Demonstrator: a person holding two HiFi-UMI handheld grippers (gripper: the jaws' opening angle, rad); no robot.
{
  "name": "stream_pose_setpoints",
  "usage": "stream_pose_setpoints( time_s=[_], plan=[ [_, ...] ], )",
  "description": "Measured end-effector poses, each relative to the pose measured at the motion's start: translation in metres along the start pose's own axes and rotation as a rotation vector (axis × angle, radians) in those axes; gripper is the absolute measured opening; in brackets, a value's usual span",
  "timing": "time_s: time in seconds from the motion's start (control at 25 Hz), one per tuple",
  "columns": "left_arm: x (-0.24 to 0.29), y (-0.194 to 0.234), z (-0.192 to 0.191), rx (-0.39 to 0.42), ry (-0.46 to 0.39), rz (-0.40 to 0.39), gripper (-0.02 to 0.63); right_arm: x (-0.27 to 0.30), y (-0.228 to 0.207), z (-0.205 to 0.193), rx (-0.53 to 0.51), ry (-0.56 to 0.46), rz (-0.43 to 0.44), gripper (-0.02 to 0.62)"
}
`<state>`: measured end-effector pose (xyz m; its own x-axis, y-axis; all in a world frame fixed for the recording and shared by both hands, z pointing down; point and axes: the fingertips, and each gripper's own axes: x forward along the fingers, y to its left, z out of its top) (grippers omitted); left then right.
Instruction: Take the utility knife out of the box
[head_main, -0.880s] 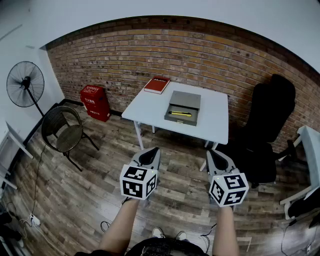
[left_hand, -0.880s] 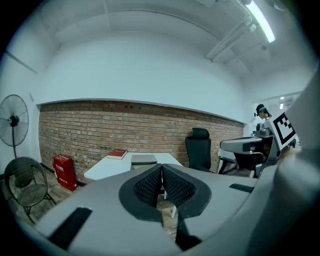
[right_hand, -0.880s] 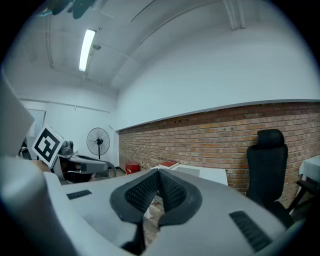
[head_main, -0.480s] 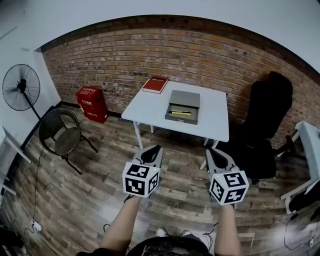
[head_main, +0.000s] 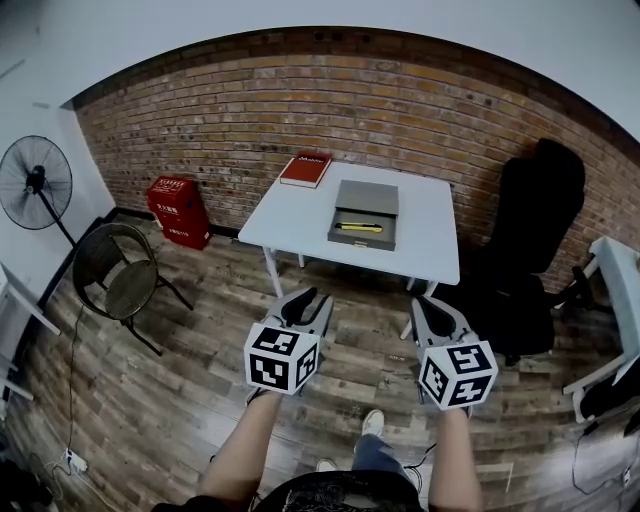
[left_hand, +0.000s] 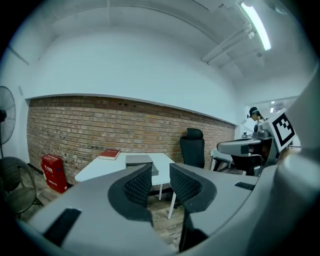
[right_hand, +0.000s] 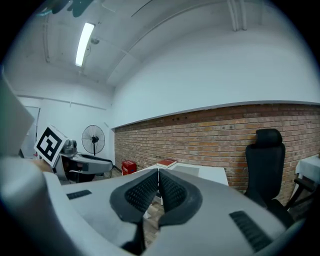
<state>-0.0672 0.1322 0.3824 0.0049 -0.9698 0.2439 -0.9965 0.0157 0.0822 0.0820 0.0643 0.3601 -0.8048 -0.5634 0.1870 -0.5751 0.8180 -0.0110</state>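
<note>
Head view, grippers: the left gripper (head_main: 313, 300) and the right gripper (head_main: 428, 306) were held side by side over the wooden floor (head_main: 180, 390), both well short of the table (head_main: 300, 215)
Head view, knife: the yellow utility knife (head_main: 360, 227) lay inside the open grey box (head_main: 366, 197) on the white table, well apart from both grippers
Head view, surroundings: a red book (head_main: 306, 169) lay at the table's far left corner; a black office chair (head_main: 535, 225) stood to its right, by the brick wall (head_main: 400, 110)
Left gripper view: the jaws stood apart with nothing between them; the table and box showed beyond the tips
Right gripper view: the jaws were pressed together, empty; the table lay ahead
</note>
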Motion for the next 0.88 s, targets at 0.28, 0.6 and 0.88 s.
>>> stream_pose_setpoints(
  time_s=[0.28, 0.6, 0.88],
  plan=[
    [0.037, 0.017, 0.004, -0.001, 0.005, 0.013, 0.150, 0.040, -0.023, -0.002, 0.016, 0.009, 0.019, 0.020],
    [0.103, 0.040, 0.016, -0.017, 0.013, 0.017, 0.198, 0.105, -0.060, 0.002, 0.021, 0.026, 0.065, 0.020],
    [0.165, 0.050, 0.036, -0.037, 0.028, 0.038, 0.204, 0.156, -0.105, 0.012, -0.002, 0.051, 0.104, 0.018]
  ],
)
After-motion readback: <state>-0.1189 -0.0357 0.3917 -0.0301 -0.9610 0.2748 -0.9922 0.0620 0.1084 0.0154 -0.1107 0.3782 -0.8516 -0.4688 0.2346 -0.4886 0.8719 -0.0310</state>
